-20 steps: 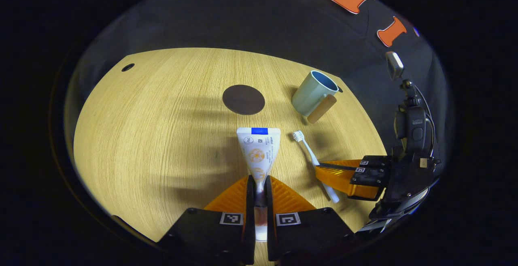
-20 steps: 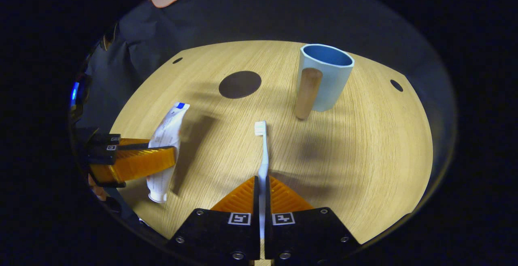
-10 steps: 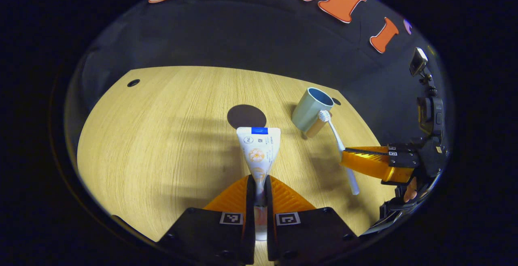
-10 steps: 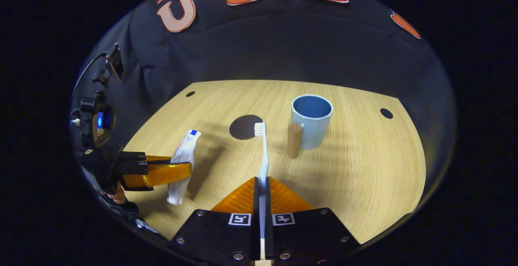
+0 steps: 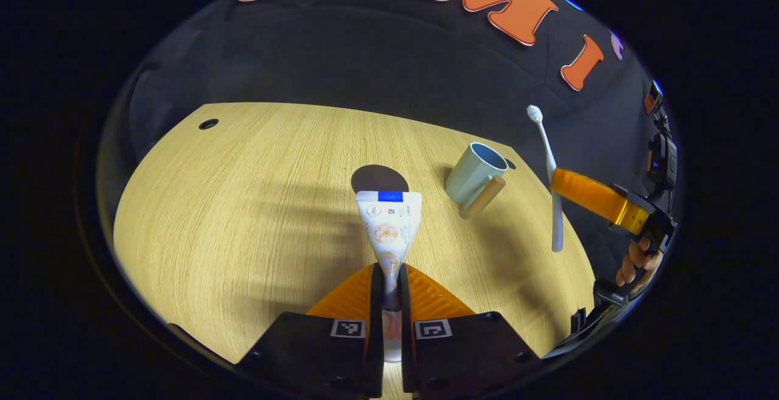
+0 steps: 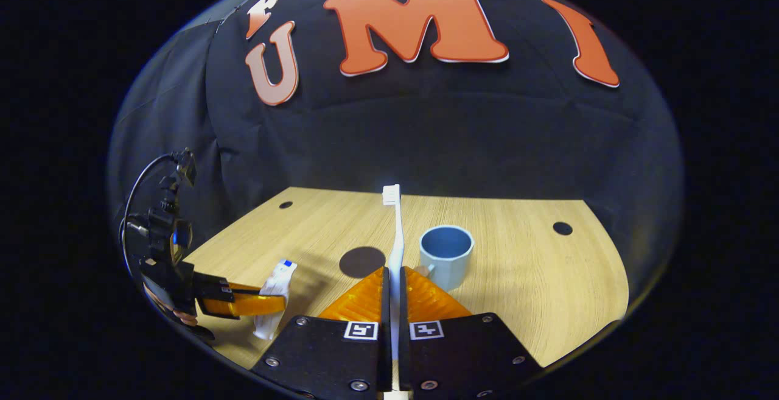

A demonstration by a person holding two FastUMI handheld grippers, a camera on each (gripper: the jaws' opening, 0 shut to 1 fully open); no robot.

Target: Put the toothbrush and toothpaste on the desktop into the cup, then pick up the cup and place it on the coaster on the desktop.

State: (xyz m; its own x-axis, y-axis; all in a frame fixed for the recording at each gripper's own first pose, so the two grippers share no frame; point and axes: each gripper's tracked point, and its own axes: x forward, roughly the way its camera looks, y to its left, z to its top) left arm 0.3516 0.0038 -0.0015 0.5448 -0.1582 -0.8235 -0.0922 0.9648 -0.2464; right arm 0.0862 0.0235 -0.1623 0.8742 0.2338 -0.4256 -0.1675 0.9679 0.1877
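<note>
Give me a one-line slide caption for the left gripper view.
Left gripper clamps the toothpaste above the desk while the right gripper lifts the toothbrush near the cup.

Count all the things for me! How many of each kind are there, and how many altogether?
Toothbrush: 1
Toothpaste tube: 1
Cup: 1
Coaster: 1
Hand-held gripper: 2, the left hand-held gripper and the right hand-held gripper
Total: 6

Coaster left of cup on desktop, apart; toothpaste farther left
</note>
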